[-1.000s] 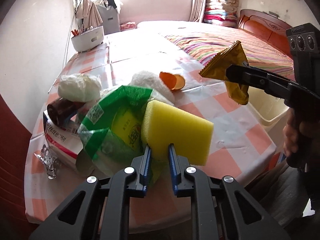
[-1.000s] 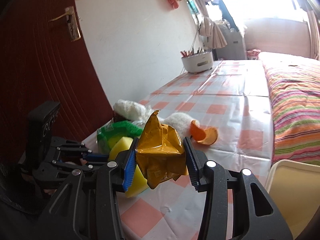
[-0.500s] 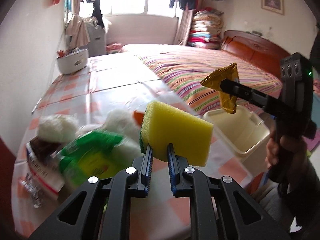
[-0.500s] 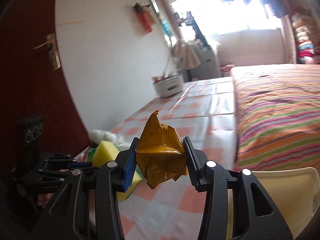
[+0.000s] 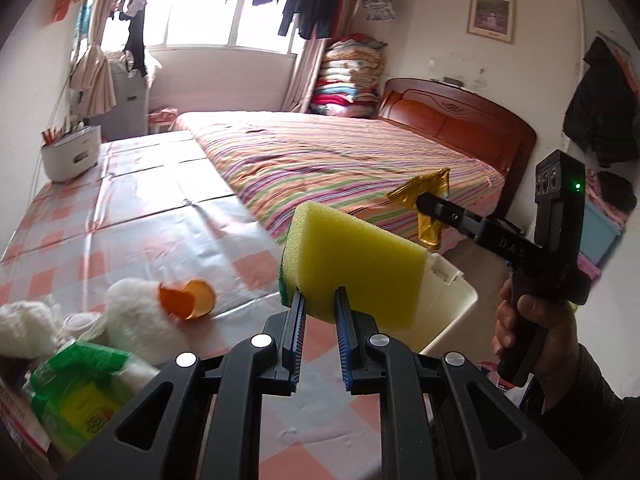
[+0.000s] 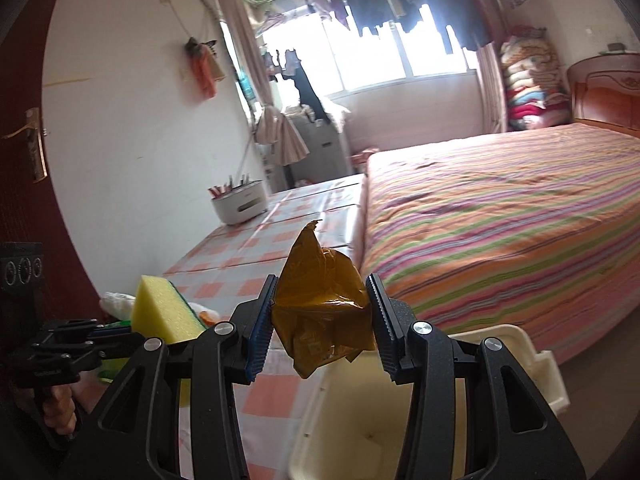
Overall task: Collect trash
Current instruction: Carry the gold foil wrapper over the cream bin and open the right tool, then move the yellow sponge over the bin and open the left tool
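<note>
My left gripper (image 5: 320,312) is shut on a yellow sponge (image 5: 356,264) with a green scouring side, held above the table's right edge. The sponge also shows in the right wrist view (image 6: 164,312). My right gripper (image 6: 320,312) is shut on a crumpled golden-brown wrapper (image 6: 324,312), held over the cream plastic bin (image 6: 360,440). The wrapper (image 5: 428,204) and the bin (image 5: 452,300) also show in the left wrist view, to the right of the table.
On the pink checked tablecloth (image 5: 120,220) lie an orange peel (image 5: 188,300), white fluffy wads (image 5: 132,320), a green packet (image 5: 80,392) and a white caddy (image 5: 70,152) at the far end. A striped bed (image 5: 340,160) stands beside the table.
Both grippers have risen and swung right, away from the trash pile. The wrapper now hangs over the bin's opening, and the sponge has come near the table's right edge.
</note>
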Tool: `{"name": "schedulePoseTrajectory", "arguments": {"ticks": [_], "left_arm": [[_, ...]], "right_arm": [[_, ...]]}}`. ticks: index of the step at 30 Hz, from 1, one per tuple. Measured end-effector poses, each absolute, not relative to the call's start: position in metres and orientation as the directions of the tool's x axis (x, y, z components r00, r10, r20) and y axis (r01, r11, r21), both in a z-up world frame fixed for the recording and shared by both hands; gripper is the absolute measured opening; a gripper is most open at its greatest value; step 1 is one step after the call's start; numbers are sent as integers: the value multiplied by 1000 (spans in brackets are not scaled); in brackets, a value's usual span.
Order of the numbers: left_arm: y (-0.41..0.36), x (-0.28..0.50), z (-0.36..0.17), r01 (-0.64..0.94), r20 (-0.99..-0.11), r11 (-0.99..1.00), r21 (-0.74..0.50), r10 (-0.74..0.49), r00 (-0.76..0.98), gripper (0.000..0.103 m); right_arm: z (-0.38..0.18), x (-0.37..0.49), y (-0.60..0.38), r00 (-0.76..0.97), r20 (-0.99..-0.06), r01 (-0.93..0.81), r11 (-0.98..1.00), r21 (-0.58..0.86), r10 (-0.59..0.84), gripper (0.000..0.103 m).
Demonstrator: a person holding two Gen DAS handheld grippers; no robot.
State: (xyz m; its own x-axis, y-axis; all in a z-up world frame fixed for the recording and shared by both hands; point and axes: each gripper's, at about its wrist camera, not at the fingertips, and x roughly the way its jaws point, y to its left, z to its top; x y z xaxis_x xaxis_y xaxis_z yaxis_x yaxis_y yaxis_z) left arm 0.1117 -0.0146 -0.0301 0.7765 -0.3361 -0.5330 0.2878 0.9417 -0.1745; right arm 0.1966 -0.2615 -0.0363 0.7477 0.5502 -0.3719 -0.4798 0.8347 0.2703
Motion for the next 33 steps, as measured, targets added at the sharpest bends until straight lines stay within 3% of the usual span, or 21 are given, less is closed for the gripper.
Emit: {"name": "schedulePoseTrajectory", "arguments": {"ticks": [12,26,29,33], "left_arm": [[-57,130,-38,406,-529,889,-213,-454,717,15],[-74,135,-44,403,-533,887,-225,-458,711,15],[-74,139,-47,396,-545,889,-231,-455,704,15],[-76,144,-53,389,-557,889,-241,-455,695,15]], "right_arm": [[-46,185,-315,828,-411,-310,922,231,381,45],[-72,199,-327,792,-503,-265,937,229,346,52],[-69,197,-327,795,-490,-265,931,249,358,74],[-66,195,-333,796,-454,-281,908,311,401,81]]}}
